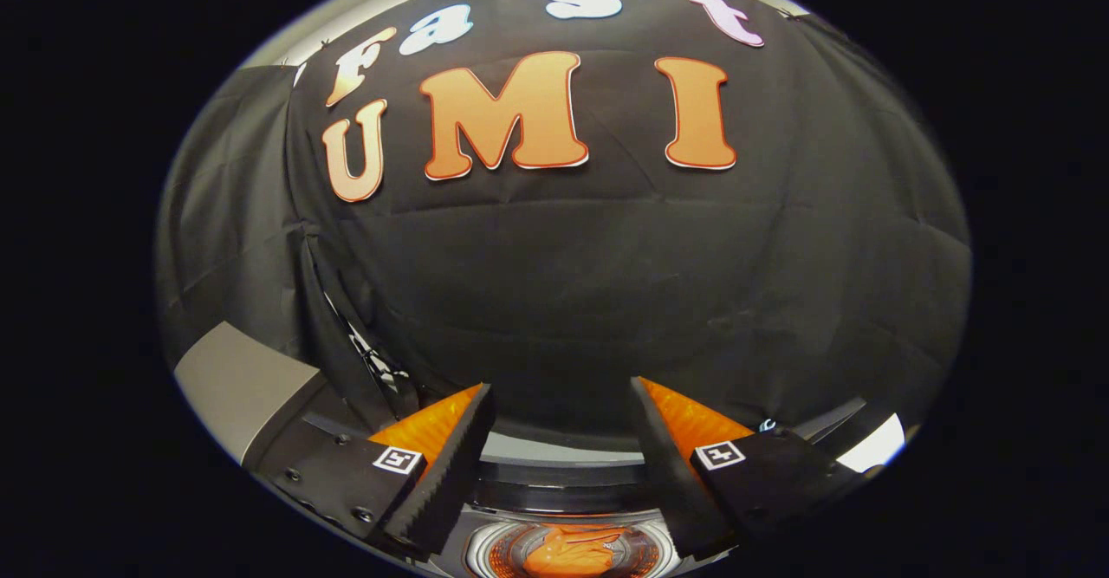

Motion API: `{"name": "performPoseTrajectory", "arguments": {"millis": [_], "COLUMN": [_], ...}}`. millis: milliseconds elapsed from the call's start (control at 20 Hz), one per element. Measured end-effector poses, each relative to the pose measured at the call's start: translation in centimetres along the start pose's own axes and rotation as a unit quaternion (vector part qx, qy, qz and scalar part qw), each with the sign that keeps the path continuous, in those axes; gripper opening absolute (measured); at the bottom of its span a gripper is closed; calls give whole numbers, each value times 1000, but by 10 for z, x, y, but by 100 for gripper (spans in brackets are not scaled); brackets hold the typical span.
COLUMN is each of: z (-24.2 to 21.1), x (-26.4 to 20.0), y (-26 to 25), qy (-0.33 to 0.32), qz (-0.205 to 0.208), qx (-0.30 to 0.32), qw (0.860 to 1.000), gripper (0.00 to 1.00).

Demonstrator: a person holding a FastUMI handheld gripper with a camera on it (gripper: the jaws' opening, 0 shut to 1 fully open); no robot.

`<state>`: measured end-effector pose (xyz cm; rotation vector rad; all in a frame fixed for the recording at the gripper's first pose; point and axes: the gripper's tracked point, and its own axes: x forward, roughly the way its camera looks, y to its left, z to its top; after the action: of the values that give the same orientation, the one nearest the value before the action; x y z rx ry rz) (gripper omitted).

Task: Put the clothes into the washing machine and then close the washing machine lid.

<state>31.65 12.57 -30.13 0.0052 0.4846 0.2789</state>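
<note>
The gripper (561,396) hangs with its two fingers spread wide, nothing between them; each finger is a wedge with a ribbed, saw-toothed inner face, and each carries a small square marker on its block-shaped mount. Below and between the fingers sits the washing machine (567,496), seen from above: a smooth pale top edge, a dark glossy band beneath it, and a round drum mouth ringed in bright metal. Inside the drum lie the clothes (572,554), a crumpled orange heap of soft folds, low in the tub. Whether a lid stands over the mouth cannot be told. Beyond the fingers rises the booth's wall (606,283), matte black cloth, creased and pinned, with open air between it and the fingertips. Off to the left stands a flat grey panel (238,379), tilted, just beside the left finger's mount.
</note>
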Motion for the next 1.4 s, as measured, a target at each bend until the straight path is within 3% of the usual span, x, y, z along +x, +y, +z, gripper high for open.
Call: {"name": "performPoseTrajectory", "arguments": {"millis": [300,800,1050,1400], "z": [-24,-112,-109,-49], "x": [-38,-115,-131,-152], "y": [4,6,-3,12], "qy": [4,9,-2,-45], "qz": [-3,-31,-46,-31], "qx": [0,25,32,35], "qw": [1000,999,998,998], "gripper": [99,98,98,97]}}
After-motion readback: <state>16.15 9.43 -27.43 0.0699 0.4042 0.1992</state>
